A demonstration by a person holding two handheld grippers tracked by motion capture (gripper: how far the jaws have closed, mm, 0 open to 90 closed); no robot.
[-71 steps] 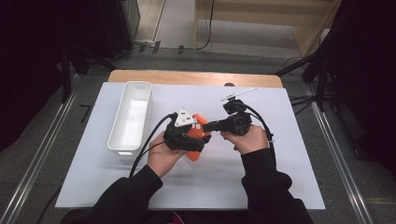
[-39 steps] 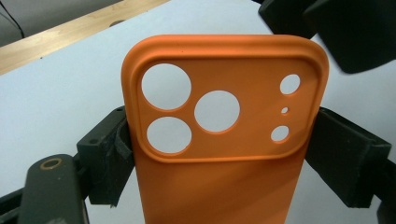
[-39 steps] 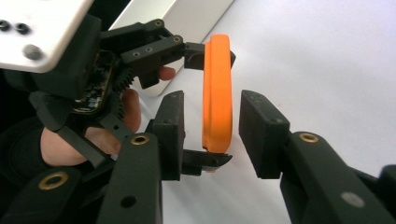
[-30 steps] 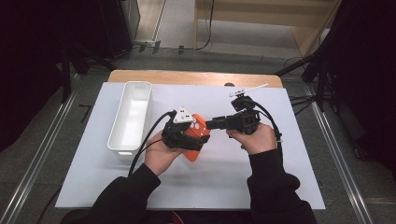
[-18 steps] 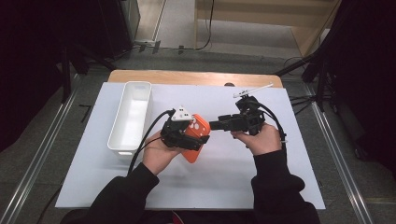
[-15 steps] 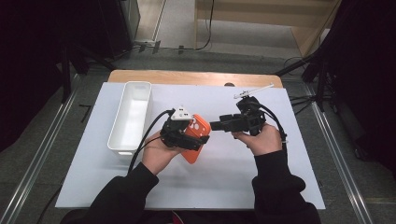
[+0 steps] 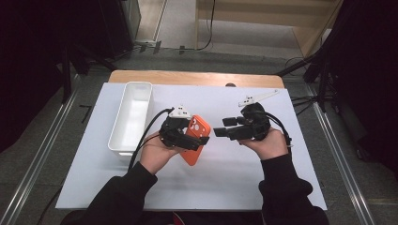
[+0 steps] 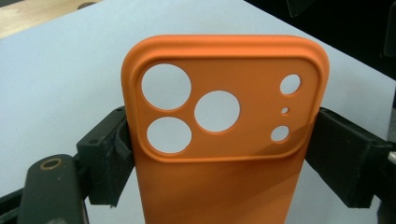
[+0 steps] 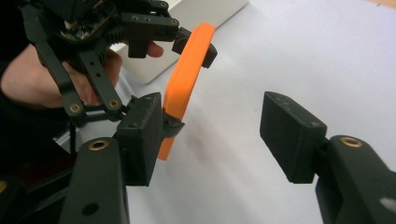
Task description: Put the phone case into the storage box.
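High view: my left gripper is clamped on the orange phone case, which sits across my jaws with its camera-cutout end toward the far side of the table and its lower end projecting below my hand toward me. My right gripper points toward the case from the other side, its jaws parted with nothing between them and a clear gap to the case; these jaws have just been opening. The white tray stands on the white table cover just beyond my left hand, on the side away from my right gripper. Left gripper view: the phone case stands upright between my two black pads, one pad pressing each long edge just below the raised camera panel; the panel with its round cutouts rises above the pads. The table cover lies behind it. Right gripper view: my right gripper is spread, the gap between its pads holding only table cover. The phone case appears edge-on, just beyond and beside my left-hand pad, not between my jaws. My left gripper grips it at top and bottom edges, and the white tray shows behind.
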